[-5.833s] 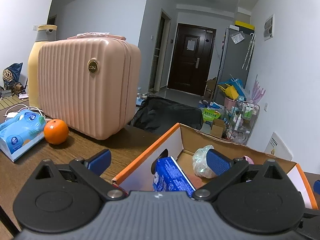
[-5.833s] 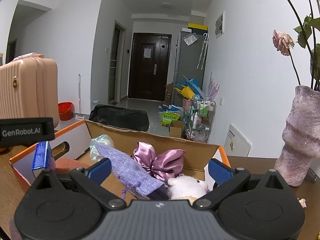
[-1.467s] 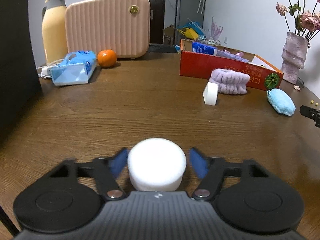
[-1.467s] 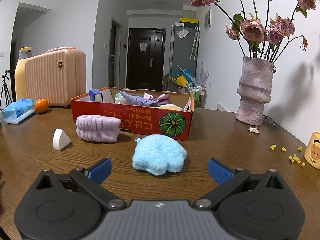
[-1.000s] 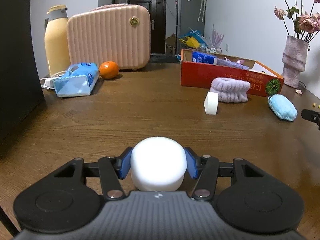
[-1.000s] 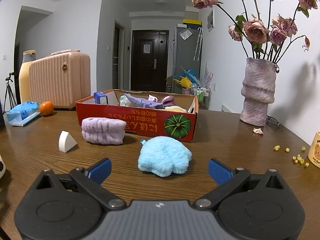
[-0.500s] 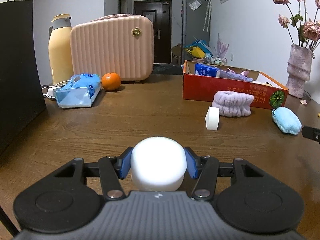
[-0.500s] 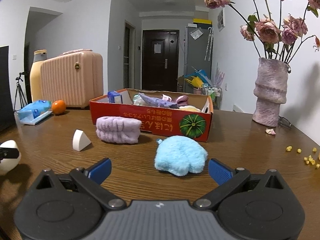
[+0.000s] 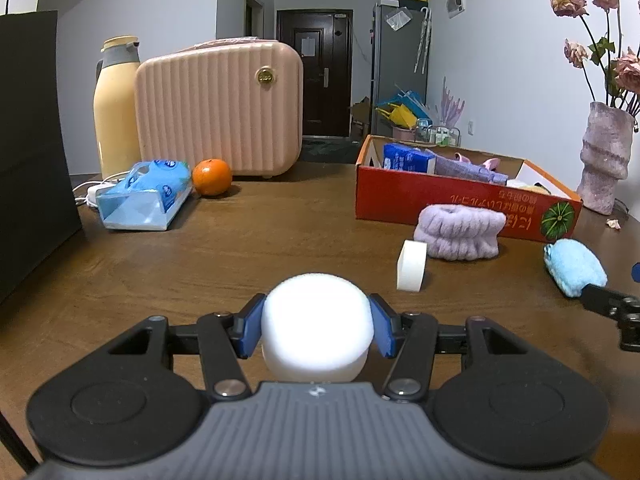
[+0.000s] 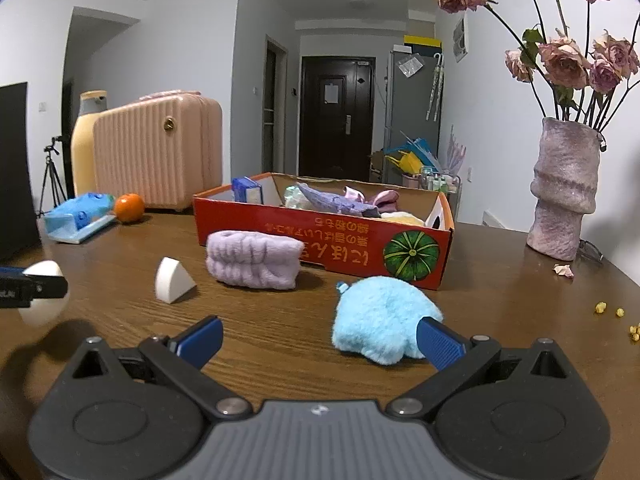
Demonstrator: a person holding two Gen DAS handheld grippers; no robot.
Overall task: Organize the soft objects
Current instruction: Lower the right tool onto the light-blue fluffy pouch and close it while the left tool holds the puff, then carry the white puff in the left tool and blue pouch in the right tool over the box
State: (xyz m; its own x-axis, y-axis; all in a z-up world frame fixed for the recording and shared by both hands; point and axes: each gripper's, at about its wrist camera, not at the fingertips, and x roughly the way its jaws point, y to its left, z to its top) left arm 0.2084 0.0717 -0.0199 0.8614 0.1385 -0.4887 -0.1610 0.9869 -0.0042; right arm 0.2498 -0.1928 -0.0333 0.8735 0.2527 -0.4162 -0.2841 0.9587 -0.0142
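My left gripper [image 9: 317,326] is shut on a round white sponge [image 9: 317,328], held just above the wooden table; the same sponge [image 10: 40,298] shows at the left edge of the right wrist view. My right gripper [image 10: 320,338] stands open low over the table, its right finger beside a fluffy blue mitt [image 10: 380,318]. The blue mitt [image 9: 574,266] also lies at the right of the left wrist view. A lilac headband [image 10: 253,259] and a white wedge sponge [image 10: 172,280] lie before the red cardboard box [image 10: 320,236], which holds several soft items.
A pink suitcase [image 9: 218,108], a cream flask [image 9: 114,108], an orange [image 9: 211,177] and a blue tissue pack [image 9: 142,196] stand at the back left. A vase of roses [image 10: 562,188] is at the right. A black panel [image 9: 28,152] rises at the left. Yellow crumbs [image 10: 616,318] lie at the far right.
The left gripper closed on the white sponge, lifted it slightly and carried it forward toward the box. The right gripper shifted a little left, so the blue mitt now sits by its right finger.
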